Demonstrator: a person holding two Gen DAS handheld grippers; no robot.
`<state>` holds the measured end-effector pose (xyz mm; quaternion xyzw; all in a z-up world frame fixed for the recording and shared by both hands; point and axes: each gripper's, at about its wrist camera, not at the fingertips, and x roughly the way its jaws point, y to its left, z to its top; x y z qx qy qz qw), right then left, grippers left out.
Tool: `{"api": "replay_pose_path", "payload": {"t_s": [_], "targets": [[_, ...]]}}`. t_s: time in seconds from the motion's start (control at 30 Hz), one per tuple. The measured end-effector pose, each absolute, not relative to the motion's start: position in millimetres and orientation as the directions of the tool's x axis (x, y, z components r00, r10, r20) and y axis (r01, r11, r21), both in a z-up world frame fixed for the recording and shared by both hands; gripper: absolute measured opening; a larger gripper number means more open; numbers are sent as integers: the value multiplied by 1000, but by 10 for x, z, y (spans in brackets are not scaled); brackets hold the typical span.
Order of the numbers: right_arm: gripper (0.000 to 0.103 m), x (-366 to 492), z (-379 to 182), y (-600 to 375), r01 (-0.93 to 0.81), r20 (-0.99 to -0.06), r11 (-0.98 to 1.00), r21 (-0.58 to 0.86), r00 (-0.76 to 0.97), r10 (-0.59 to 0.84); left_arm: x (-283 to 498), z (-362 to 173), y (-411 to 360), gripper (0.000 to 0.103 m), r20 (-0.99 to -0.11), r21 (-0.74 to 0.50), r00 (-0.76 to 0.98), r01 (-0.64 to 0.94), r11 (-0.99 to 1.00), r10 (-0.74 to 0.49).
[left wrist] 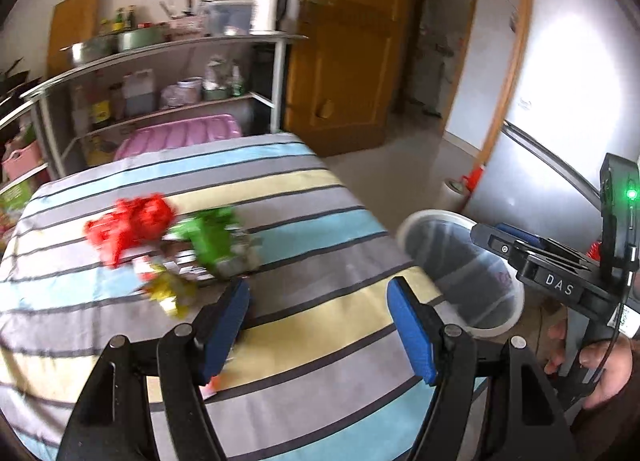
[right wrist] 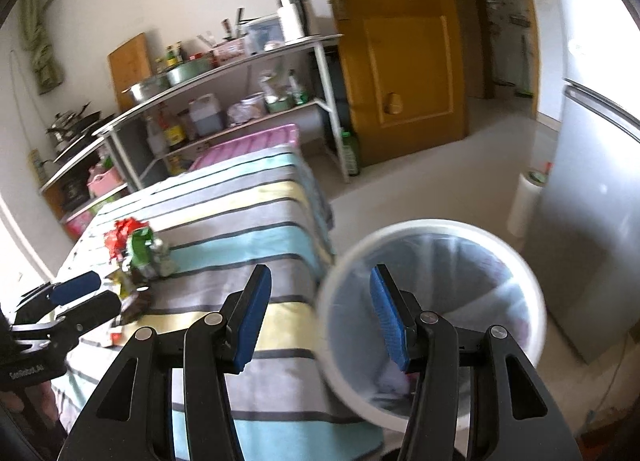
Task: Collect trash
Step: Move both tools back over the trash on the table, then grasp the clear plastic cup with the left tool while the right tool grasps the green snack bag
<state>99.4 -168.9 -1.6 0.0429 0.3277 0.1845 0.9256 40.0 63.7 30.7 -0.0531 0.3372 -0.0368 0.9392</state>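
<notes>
A pile of crumpled wrappers lies on the striped tablecloth [left wrist: 312, 341]: a red one [left wrist: 128, 225], a green one [left wrist: 212, 237] and a yellow one [left wrist: 172, 293]. The pile also shows in the right wrist view [right wrist: 136, 249]. My left gripper [left wrist: 318, 325] is open and empty, just in front of the pile. A white trash bin [right wrist: 436, 321] with a clear liner stands on the floor beside the table's right edge; it also shows in the left wrist view [left wrist: 460, 269]. My right gripper [right wrist: 320, 317] is open and empty, over the bin's left rim.
A metal shelf rack [right wrist: 240, 101] with pots and bottles stands behind the table. A pink lidded box [left wrist: 180, 137] sits at its foot. A brown door [right wrist: 400, 53] is ahead, a silver fridge [right wrist: 592, 221] at right, a paper roll [right wrist: 524, 205] beside it.
</notes>
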Motion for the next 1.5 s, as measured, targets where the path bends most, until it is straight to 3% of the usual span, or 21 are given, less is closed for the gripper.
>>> {"api": "replay_pose_path", "payload": {"t_s": [0.1,0.47,0.93,1.17,1.5], "targets": [[53,1000,-34,-1492,-351,-593,916,195,702,395,252,325,857,76,-615,-94,787,-31,995,-34],[53,1043,-102,-826,-472,-616,863,180,630,473,-52,134,1437,78,-644,-114,764,-117,987,17],[53,1267,-221,-89,-631,-691,753,186,460,557,30,-219,1528,78,-707,-171,704,-83,982,-63],[52,1370,-187,146,-657,-674,721,221,431,599,147,-299,1560,78,-718,-189,692,-90,978,-75],[50,1478,-251,505,-690,-714,702,176,401,573,215,-350,1572,78,-729,-213,677,-87,973,-99]]}}
